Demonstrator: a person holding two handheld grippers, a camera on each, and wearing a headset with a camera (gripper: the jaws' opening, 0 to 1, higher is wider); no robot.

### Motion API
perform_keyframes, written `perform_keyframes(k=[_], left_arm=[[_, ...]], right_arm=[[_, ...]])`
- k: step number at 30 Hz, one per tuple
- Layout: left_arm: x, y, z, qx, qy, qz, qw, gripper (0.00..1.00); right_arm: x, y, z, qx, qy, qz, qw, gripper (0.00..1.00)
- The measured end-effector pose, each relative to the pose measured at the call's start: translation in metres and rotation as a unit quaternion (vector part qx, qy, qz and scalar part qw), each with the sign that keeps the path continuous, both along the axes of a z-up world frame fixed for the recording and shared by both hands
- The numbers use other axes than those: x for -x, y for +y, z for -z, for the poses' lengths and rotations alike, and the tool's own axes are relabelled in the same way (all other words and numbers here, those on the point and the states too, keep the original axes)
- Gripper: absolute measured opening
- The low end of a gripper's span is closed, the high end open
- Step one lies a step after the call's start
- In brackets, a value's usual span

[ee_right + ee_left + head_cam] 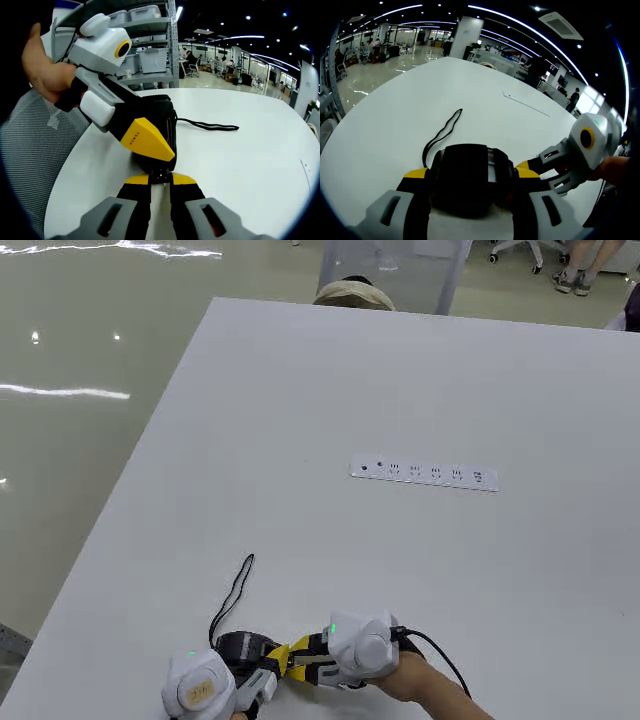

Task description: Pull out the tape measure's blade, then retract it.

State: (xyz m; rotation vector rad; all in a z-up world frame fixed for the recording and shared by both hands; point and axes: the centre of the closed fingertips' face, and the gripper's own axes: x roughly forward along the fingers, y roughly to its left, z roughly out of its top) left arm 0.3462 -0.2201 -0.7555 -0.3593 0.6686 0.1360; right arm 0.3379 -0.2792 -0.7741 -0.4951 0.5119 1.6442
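The black tape measure (243, 647) lies at the table's near edge, its black wrist strap (233, 592) trailing away across the top. My left gripper (471, 172) is shut on the tape measure's case (467, 182), one yellow-tipped jaw on each side. In the right gripper view the case (162, 112) shows behind the left gripper's yellow finger (147, 139). My right gripper (160, 179) is shut on the blade's tip right at the case's mouth. Little blade shows between them. In the head view the right gripper (298, 658) meets the case from the right.
A white power strip (424, 473) lies flat mid-table, beyond the grippers. The table's left edge (120, 490) drops to a glossy floor. A chair back (353, 293) stands at the far edge. Shelving with bins (150, 55) stands behind the person.
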Motion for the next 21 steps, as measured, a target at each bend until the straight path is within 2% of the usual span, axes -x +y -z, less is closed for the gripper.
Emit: perform_keyframes(k=[12, 21], left_arm=[[0.0011, 0.0001, -0.0007, -0.004, 0.001, 0.001, 1.0000, 0.63], [0.0008, -0.0009, 0.0001, -0.011, 0.006, 0.005, 0.9999, 0.63]], right_arm=[[0.0018, 0.0034, -0.0008, 0.000, -0.008, -0.010, 0.9999, 0.13], [0.0012, 0.0033, 0.0041, 0.003, -0.006, -0.007, 1.0000, 0.14]])
